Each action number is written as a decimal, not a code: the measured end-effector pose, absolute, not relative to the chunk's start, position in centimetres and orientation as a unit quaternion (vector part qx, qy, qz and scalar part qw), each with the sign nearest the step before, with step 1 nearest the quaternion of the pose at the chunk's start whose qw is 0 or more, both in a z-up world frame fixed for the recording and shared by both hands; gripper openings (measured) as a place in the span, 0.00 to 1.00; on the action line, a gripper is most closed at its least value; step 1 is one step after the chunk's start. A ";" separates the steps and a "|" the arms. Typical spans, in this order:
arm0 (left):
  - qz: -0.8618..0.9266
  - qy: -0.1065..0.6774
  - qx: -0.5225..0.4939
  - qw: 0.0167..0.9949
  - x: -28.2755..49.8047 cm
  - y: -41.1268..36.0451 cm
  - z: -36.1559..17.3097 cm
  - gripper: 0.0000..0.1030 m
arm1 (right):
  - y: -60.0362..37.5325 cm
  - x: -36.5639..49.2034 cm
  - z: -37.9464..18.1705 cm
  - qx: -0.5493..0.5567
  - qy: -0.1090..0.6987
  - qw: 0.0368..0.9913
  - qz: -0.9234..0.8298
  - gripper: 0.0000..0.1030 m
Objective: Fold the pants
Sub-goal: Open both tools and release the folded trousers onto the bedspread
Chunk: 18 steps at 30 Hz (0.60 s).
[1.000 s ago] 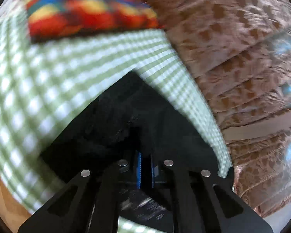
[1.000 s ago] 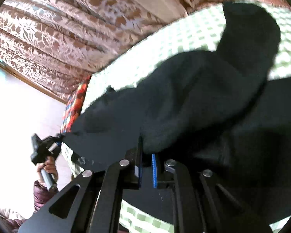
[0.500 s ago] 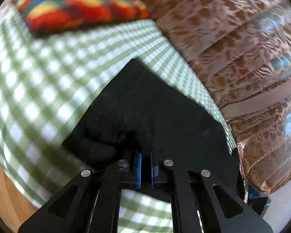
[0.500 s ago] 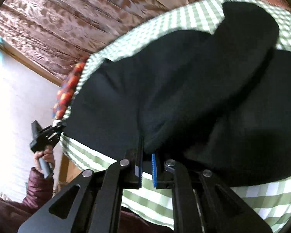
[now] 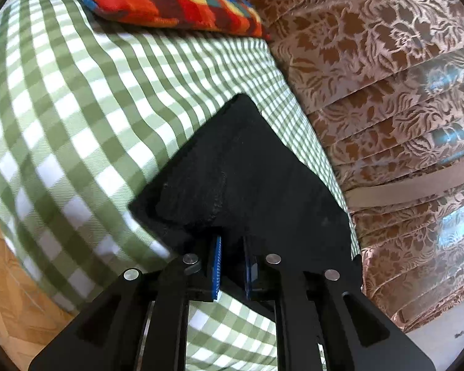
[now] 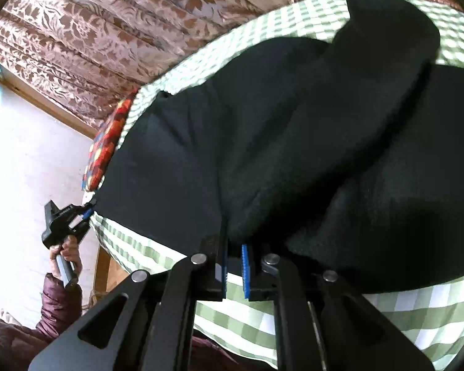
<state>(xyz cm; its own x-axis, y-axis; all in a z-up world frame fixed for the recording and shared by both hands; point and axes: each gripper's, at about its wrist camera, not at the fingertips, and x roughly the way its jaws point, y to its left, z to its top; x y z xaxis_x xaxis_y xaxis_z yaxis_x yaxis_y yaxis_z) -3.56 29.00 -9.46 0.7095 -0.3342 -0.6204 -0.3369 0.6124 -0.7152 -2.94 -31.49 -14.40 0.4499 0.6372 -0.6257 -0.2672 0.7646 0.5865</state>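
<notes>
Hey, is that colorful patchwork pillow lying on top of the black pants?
No, the colorful pillow rests on the checked sheet at the far end, with a stretch of bare sheet between it and the black pants.
</notes>
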 end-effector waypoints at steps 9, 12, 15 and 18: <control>0.053 0.391 -0.412 0.821 -5.0 29.9 -8.6 0.26 | -31.5 -2.6 -15.2 0.198 0.457 0.824 0.271 0.05; 0.088 0.381 -0.421 0.819 -6.4 31.5 -8.2 0.34 | -31.6 -2.4 -15.2 0.204 0.458 0.820 0.277 0.07; 0.146 0.362 -0.388 0.835 -7.1 31.8 -6.6 0.34 | -32.0 -2.6 -15.0 0.207 0.459 0.815 0.287 0.14; 0.125 0.342 -0.327 0.872 -6.0 28.6 -3.9 0.34 | -33.4 -3.3 -14.3 0.206 0.458 0.816 0.288 0.38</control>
<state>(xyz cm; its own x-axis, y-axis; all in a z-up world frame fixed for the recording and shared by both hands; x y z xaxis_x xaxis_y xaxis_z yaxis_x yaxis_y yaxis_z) -5.95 28.60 -3.94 0.7345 -0.0067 -0.6786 -0.4412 0.7551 -0.4850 -3.35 -33.36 -14.30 0.4157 0.6580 -0.6279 -0.2811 0.7495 0.5993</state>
